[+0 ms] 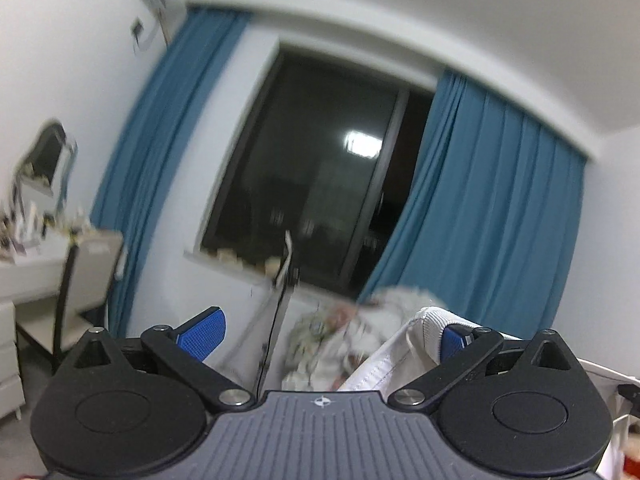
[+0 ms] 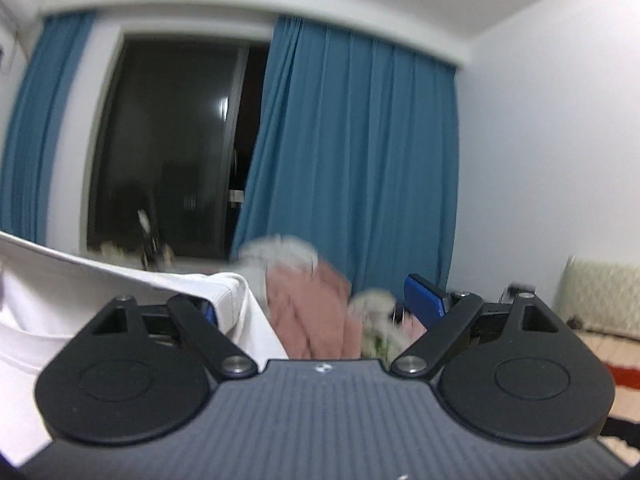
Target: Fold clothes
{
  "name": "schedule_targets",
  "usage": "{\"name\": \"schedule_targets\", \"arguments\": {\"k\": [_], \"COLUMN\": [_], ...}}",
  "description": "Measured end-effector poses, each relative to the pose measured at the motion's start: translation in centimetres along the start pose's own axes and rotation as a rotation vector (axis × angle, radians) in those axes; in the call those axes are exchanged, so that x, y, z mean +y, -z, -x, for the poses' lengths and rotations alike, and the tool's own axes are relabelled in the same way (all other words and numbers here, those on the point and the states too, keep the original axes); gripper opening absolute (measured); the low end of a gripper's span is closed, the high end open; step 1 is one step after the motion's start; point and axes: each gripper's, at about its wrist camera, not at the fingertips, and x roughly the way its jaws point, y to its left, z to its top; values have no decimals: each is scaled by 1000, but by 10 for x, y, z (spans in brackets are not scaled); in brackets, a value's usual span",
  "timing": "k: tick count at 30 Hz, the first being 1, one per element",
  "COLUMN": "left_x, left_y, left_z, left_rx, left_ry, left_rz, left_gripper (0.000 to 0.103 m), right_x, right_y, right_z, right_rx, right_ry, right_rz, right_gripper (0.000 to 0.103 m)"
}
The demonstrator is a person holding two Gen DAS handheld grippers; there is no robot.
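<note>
Both cameras point up at the window wall. My left gripper point(image 1: 326, 336) has its jaws wide apart; a white garment point(image 1: 400, 356) with a ribbed hem drapes over its right finger. My right gripper point(image 2: 316, 308) is also wide open, and the same white garment point(image 2: 80, 292) hangs over its left finger and stretches off to the left. A pile of other clothes lies ahead: a pink piece point(image 2: 308, 304) and whitish fluffy ones point(image 1: 360, 328). Neither gripper pinches the cloth.
Blue curtains point(image 2: 348, 148) frame a dark window point(image 1: 320, 168). A desk with a mirror and a chair point(image 1: 84, 280) stand at the left. A thin black stand point(image 1: 280, 300) rises ahead. A patterned bed surface point(image 2: 600, 344) lies at the right.
</note>
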Motion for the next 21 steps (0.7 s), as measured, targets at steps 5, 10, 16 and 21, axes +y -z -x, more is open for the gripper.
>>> {"name": "schedule_targets", "arguments": {"k": [5,10,16,21], "left_x": [14,53,115,128], "left_y": [103,219,331,354], "left_z": [-155,-296,-389,-418], "left_rx": [149,376,702,891], "left_ry": [-28,-51,-17,74], "left_rz": [-68,-41,-30,-70], "left_gripper": [103,103,101,103], "right_x": [34,70,105,144], "right_y": [100,219,322,357], "right_z": [-146,-247,-329,-353], "right_rx": [142,318,556,748], "right_ry": [16,5,-64,-239], "right_rz": [-4,33,99,259], "right_gripper": [88,88,88,88]}}
